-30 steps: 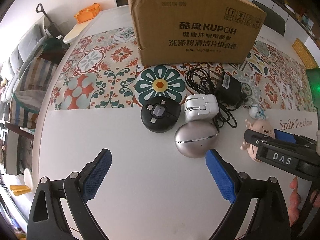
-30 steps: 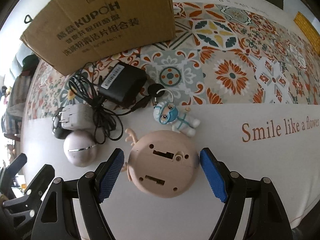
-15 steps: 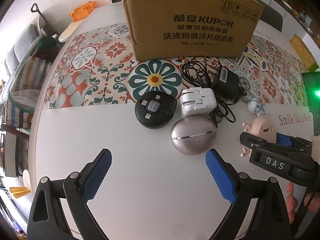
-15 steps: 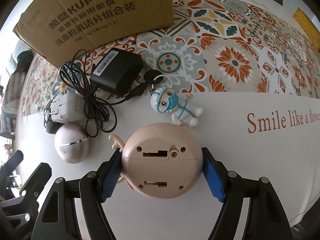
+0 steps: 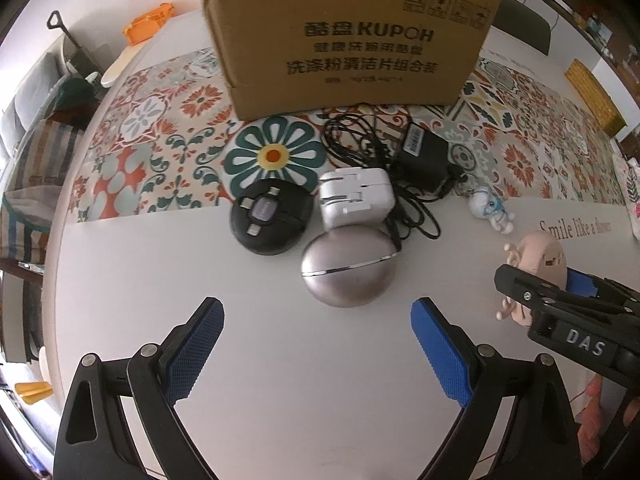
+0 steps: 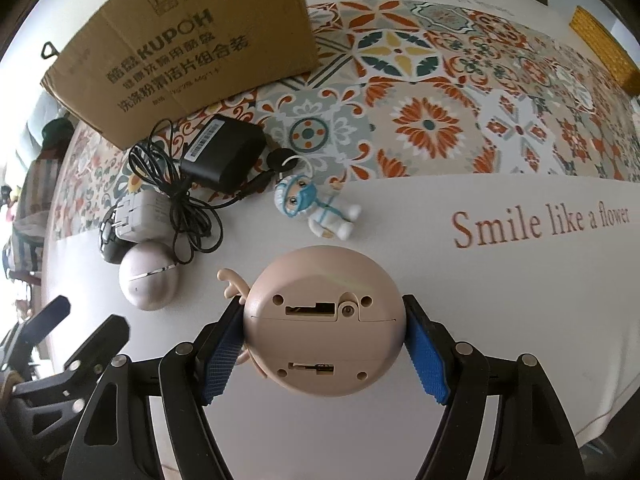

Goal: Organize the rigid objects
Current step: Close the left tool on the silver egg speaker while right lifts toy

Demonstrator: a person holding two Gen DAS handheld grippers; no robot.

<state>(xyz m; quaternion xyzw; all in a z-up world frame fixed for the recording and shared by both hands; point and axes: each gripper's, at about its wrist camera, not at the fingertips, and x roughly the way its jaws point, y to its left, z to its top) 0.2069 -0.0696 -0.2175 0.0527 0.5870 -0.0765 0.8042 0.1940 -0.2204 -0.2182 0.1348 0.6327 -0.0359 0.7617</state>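
My right gripper (image 6: 325, 340) is shut on a round beige toy with small antlers (image 6: 324, 320), its flat underside turned to the camera and both blue pads pressing its sides. The left wrist view shows the same toy (image 5: 540, 256) at the right, held just off the white table. My left gripper (image 5: 316, 322) stands open above the table with nothing between its fingers, just in front of a silver egg-shaped case (image 5: 348, 266). Behind the case lie a black round cable reel (image 5: 270, 216), a white plug adapter (image 5: 356, 198) and a black power adapter (image 5: 420, 156) with its tangled cord.
An open cardboard box (image 5: 348, 36) stands at the back on the patterned tablecloth (image 5: 160, 132). A small masked figurine keychain (image 6: 316, 210) lies just beyond the held toy. The table edge (image 6: 600, 400) runs close on the right.
The right gripper's pads closed onto the sides of the beige toy and raised it a little off the table. The left gripper stayed open and hardly moved.
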